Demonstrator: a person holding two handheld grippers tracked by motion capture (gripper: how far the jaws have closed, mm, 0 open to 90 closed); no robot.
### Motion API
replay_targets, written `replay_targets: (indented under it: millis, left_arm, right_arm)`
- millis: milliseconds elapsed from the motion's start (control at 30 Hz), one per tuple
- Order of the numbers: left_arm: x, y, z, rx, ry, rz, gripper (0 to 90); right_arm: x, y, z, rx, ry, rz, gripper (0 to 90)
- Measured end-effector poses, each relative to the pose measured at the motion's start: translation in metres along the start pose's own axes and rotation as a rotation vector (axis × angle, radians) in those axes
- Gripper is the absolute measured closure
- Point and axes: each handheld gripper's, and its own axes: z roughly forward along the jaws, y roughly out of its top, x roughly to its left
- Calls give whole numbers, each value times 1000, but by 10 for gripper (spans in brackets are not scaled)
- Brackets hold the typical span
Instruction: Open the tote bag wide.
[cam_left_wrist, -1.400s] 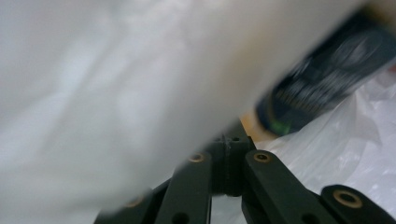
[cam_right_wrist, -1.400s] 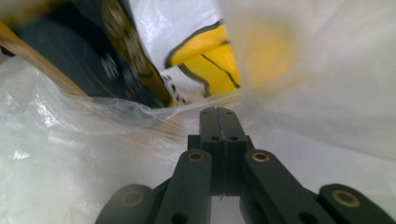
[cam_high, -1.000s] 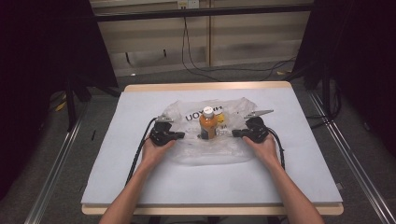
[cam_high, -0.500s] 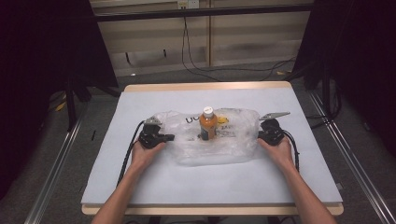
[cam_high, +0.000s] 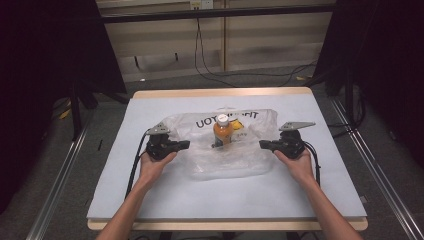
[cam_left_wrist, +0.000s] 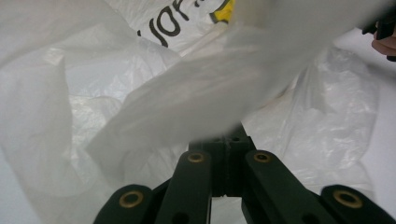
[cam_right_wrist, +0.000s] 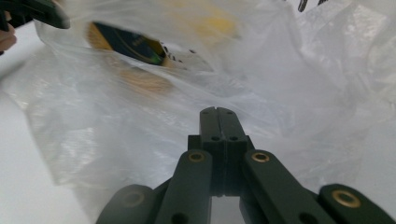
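We see both forearms reaching from the table's (cam_high: 165, 200) near edge; the left gripper (cam_high: 181, 145) and right gripper (cam_high: 265, 145) each pinch the bag (cam_high: 225, 160) at mid-table, bottle (cam_high: 223, 131) upright inside.

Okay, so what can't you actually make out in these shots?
- Left tongs: left gripper view, tips hidden under a blurred fold of the plastic bag.
- Bottle label: high view, too small to read; right gripper view, blurred behind the bag film.
- Bag lettering: high view, middle letters hidden by the bottle.
- Right tongs: pressed together, but any pinched film is not discernible.
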Motion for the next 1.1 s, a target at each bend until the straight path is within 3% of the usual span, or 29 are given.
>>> replay_targets:
  millis: [133,233,400,433,467,633,733,800,967,1033,1100]
  left_arm:
    - [-6,5,-12,-53,-12,15,900]
    - [-9,9,-14,-71,-7,-5,900]
    - [-5,13,2,-83,-30,-15,900]
    - [-8,13,5,-81,-37,-51,900]
    - [-8,14,9,-85,-38,-37,900]
    - [-15,20,24,-73,-43,-50,900]
    - [-22,22,27,-66,-60,-44,900]
    - [-31,27,25,-63,-79,-17,900]
    - [-36,36,22,-88,-90,-8,900]
    - [-42,42,17,-103,-113,-10,900]
    - [-56,54,7,-111,-116,47,900]
  right_arm:
    - [5,4,-16,-49,5,-6,900]
    - [7,9,-24,-82,8,-9,900]
    - [7,15,-19,-98,18,-4,900]
    - [7,15,-16,-95,22,-7,900]
    - [8,15,-13,-90,28,-13,900]
    - [14,13,-5,-55,42,-27,900]
    - [18,14,-13,-69,48,-27,900]
    - [20,18,-20,-90,50,-42,900]
    - [25,43,-32,-121,40,-65,900]
    - [25,57,-34,-139,43,-77,900]
    - [26,71,-34,-156,40,-89,900]
